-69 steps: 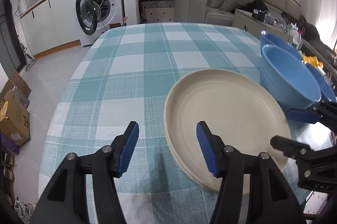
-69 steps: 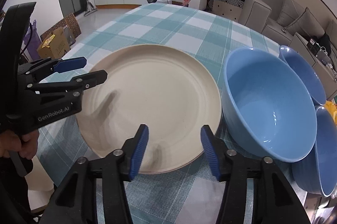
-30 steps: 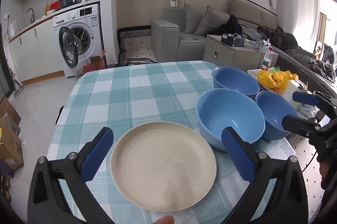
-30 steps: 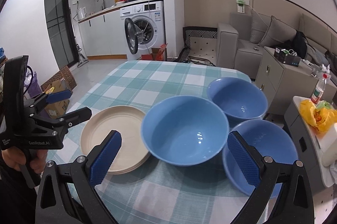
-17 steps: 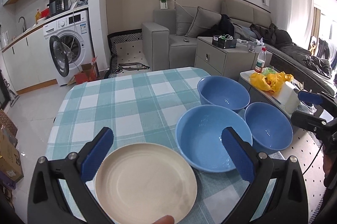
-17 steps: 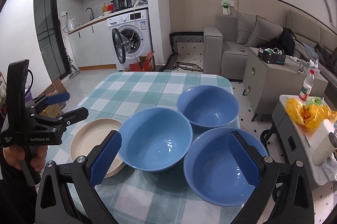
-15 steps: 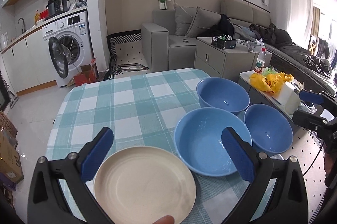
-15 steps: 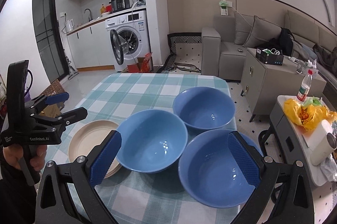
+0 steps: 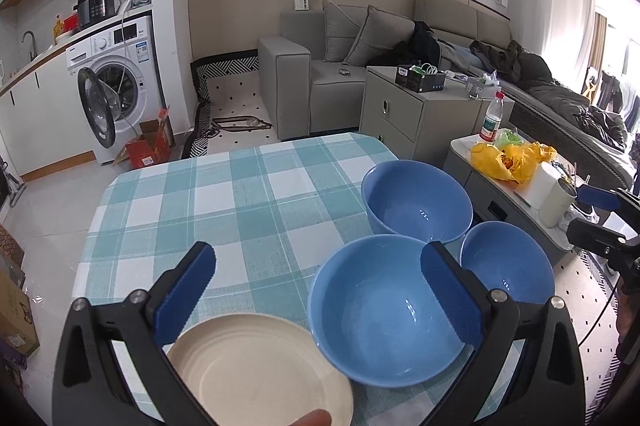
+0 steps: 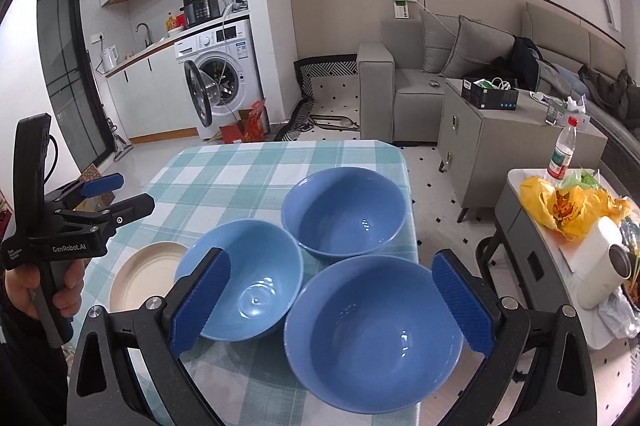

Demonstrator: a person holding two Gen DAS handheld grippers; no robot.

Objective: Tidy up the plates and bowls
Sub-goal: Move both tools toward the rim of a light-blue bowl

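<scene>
A cream plate (image 9: 256, 374) lies at the near left of the checked table (image 9: 240, 201); it also shows in the right wrist view (image 10: 140, 278). Three blue bowls stand beside it: a middle one (image 9: 380, 310) (image 10: 244, 278), a far one (image 9: 416, 201) (image 10: 344, 209) and a near right one (image 9: 508, 266) (image 10: 376, 334). My left gripper (image 9: 320, 298) is open and empty, held above the plate and the middle bowl. My right gripper (image 10: 332, 302) is open and empty, held above the near right bowl. Each gripper shows in the other's view, the left (image 10: 120, 193) and the right (image 9: 596, 214).
A low side table (image 10: 560, 258) with a yellow bag, a bottle and a flask stands close to the table's right edge. A grey cabinet (image 10: 504, 137) and sofa are behind. A washing machine (image 9: 112, 93) with its door open is at the far left.
Both grippers have opened wide and pulled back and up from the plate. The views now take in the whole table and all three bowls.
</scene>
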